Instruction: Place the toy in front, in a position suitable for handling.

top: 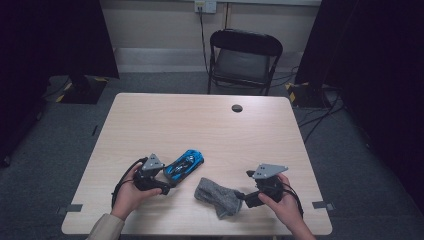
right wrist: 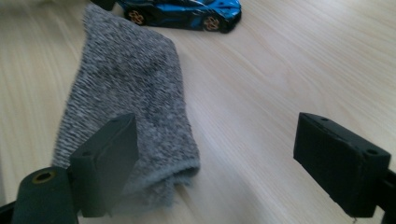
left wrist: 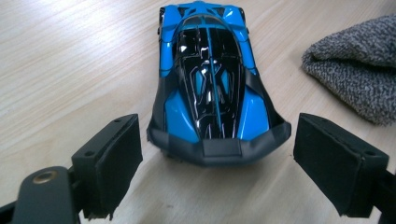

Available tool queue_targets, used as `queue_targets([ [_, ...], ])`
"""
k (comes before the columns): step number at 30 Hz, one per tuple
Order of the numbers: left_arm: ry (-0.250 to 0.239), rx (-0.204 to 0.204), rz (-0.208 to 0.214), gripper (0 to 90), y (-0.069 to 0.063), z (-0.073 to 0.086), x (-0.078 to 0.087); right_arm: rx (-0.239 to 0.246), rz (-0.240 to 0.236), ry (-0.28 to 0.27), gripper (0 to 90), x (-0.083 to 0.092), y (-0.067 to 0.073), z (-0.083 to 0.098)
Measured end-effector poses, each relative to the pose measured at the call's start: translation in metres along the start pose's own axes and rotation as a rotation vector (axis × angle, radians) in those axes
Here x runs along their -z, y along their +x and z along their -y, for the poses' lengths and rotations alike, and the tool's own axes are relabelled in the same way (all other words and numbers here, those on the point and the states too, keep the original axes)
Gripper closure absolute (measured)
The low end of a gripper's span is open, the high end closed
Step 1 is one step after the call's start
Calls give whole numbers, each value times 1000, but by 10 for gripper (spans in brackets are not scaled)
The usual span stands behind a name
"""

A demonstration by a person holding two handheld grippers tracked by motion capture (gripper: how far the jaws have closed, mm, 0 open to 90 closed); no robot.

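Our left fingers (left wrist: 218, 172) stand apart, touching nothing; the car (left wrist: 212, 79) sits just past them, its black near end in line with the gap and pointing back at us. In the left gripper view the car runs straight away toward 12 o'clock, and the sock (left wrist: 359, 70) lies at 2 o'clock, close to the car but apart from it.

Our right fingers (right wrist: 219, 172) are also spread wide, with nothing between the pads. In the right gripper view the open cuff of the sock (right wrist: 126, 93) lies just ahead of the left-hand finger, partly behind it; we cannot tell whether that finger touches the knit. The sock stretches away toward 11 o'clock, and beyond its far end the car (right wrist: 184, 11) stands side-on at 12 o'clock.

From the high view, our left gripper (top: 167, 181) is at the near left of the counter (top: 200, 120), with the car (top: 185, 164) lying at 1 o'clock from it on a slant. Our right gripper (top: 244, 195) is at the near right, fingers aimed toward 9 o'clock at the sock (top: 218, 197), which lies flat between the two hands. Across the counter, at 12 o'clock, a chair (top: 244, 57) stands on the floor.
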State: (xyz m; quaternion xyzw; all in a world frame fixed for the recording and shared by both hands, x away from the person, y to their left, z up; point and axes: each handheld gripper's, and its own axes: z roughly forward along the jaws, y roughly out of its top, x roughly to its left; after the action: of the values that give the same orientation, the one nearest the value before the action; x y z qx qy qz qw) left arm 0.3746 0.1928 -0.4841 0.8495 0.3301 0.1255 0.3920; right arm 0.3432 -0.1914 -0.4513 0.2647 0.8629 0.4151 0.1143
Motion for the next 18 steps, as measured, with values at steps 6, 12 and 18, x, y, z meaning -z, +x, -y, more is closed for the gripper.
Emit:
queue_targets([
  [6, 14, 8, -18, 146, 0, 0, -14, 22, -37, -9, 136, -5, 12, -11],
  [12, 39, 31, -29, 126, 0, -3, -23, 31, -89, -8, 136, -16, 21, -19],
  [18, 51, -3, -47, 69, -2, -3, -26, 57, -160, 7, 131, -25, 36, -28],
])
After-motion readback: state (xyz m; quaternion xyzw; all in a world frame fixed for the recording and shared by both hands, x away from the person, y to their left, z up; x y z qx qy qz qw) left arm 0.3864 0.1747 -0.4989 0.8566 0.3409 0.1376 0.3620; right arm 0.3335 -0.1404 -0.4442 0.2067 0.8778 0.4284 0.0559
